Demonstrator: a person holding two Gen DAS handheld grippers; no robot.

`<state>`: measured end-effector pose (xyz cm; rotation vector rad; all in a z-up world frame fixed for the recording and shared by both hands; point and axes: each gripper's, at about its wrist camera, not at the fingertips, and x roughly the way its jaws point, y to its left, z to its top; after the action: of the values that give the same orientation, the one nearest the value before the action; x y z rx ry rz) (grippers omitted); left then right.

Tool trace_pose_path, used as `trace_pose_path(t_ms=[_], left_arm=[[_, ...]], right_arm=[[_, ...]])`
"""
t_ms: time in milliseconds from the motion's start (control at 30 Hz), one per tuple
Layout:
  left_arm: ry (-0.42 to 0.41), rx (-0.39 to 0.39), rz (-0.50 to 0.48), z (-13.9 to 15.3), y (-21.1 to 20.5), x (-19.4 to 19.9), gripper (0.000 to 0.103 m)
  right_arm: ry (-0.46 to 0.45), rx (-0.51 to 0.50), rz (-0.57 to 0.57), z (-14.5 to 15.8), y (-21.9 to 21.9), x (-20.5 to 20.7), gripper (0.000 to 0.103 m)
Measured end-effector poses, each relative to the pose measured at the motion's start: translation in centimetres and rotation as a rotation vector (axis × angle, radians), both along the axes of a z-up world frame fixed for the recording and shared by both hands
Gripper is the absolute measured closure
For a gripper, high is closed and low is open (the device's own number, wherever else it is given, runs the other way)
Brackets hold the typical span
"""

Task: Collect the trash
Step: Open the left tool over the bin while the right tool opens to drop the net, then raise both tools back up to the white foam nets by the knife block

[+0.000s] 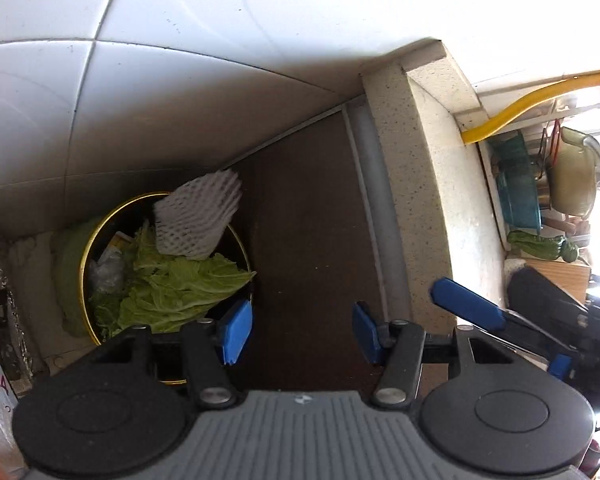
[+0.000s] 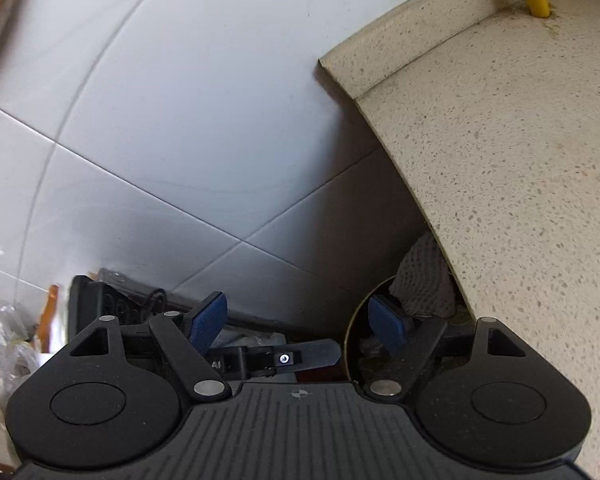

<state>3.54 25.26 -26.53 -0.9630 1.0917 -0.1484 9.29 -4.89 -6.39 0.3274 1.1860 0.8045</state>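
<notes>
Evidently both the left gripper [image 1: 302, 334] and right gripper [image 2: 300, 322] are hanging spread and empty above the gold-rimmed bin [image 1: 85, 256], since the white foam net [image 1: 198, 218] is already lying on the cabbage leaves [image 1: 180, 288] inside

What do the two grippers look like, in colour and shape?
The left gripper and right gripper look alike: black linkage arms with silver pivot pins, two round black discs, a ribbed grey base with a small cross mark, and flat blue finger pads. The right gripper's pads look darker blue.
</notes>
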Motion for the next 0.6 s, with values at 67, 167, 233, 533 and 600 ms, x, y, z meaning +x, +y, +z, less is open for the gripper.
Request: trace_pose_path(t_ms=[67, 167, 233, 533, 600], left_arm=[[-0.017, 0.014, -0.003, -0.1, 0.3, -0.2, 0.051], [-0.054, 0.065, -0.006, 1.1, 0.2, -0.4, 0.05], [-0.083, 0.092, -0.015, 1.9, -0.2, -0.3, 0.05], [-0.254, 0.259, -0.138, 9.1, -4.6, 0.9, 0.045], [-0.299, 0.302, -0.163, 11.0, -6.0, 1.4, 0.043]], right_arm=[[-0.009, 0.02, -0.017, 0.7, -1.0, -0.5, 0.019], [-0.033, 0.052, -0.047, 2.2, -3.0, -1.5, 0.016], [-0.056, 0.057, -0.073, 3.3, -4.7, -2.1, 0.016], [-0.143, 0.011, -0.22, 5.7, -10.9, -4.1, 0.009], [-0.149, -0.008, -0.24, 5.4, -11.3, -4.0, 0.009]])
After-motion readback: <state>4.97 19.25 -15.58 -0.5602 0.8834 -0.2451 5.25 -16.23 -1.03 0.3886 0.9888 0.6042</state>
